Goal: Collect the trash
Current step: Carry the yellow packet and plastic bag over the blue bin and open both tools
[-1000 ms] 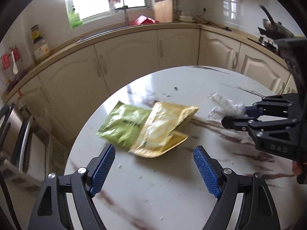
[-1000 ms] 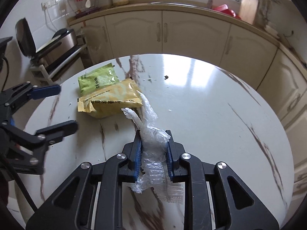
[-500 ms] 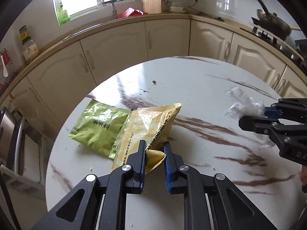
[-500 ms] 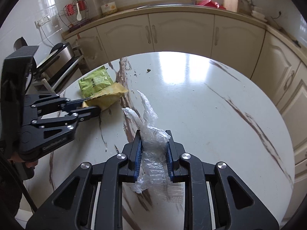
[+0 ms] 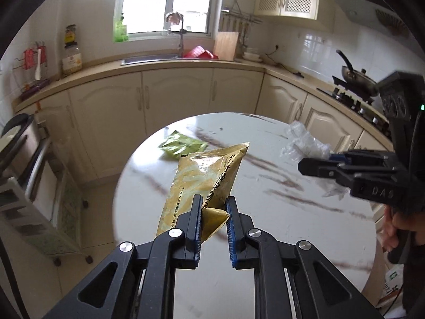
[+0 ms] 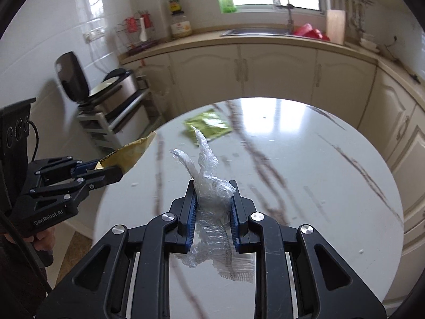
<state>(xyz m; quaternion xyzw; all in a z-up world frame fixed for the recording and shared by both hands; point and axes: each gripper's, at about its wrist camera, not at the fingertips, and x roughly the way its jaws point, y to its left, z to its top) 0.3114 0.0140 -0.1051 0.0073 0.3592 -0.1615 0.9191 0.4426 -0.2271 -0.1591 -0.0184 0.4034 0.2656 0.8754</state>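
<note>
Since a second ago the yellow packet (image 5: pixel 212 175) has left the round marble table (image 5: pixel 279 212); it then lay flat, overlapping the green packet (image 5: pixel 183 146), and the left gripper (image 5: pixel 213 212) stood wide open short of it. Its jaws closed within that second and now pinch the packet's folded lower corner between the blue pads, so the packet sticks up and forward from the fingertips, clear of the tabletop. In the right wrist view that same gripper (image 6: pixel 106 168) shows at the left edge, with the yellow packet (image 6: pixel 130 151) jutting from its tips out past the table's rim.

Farther back, the green packet (image 6: pixel 208 126) lies alone on the table (image 6: pixel 318 186) near its far left edge, well apart from both grippers.

To the right, the right gripper (image 6: pixel 213 199) is clamped narrow on a crumpled wad of clear plastic film (image 6: pixel 208 175), as it was a second ago. The film rises in a twisted peak above the pads and trails loose behind them. In the left wrist view this gripper (image 5: pixel 316 164) is held above the table's right side, with the film (image 5: pixel 302 143) bunched at its tips.
</note>
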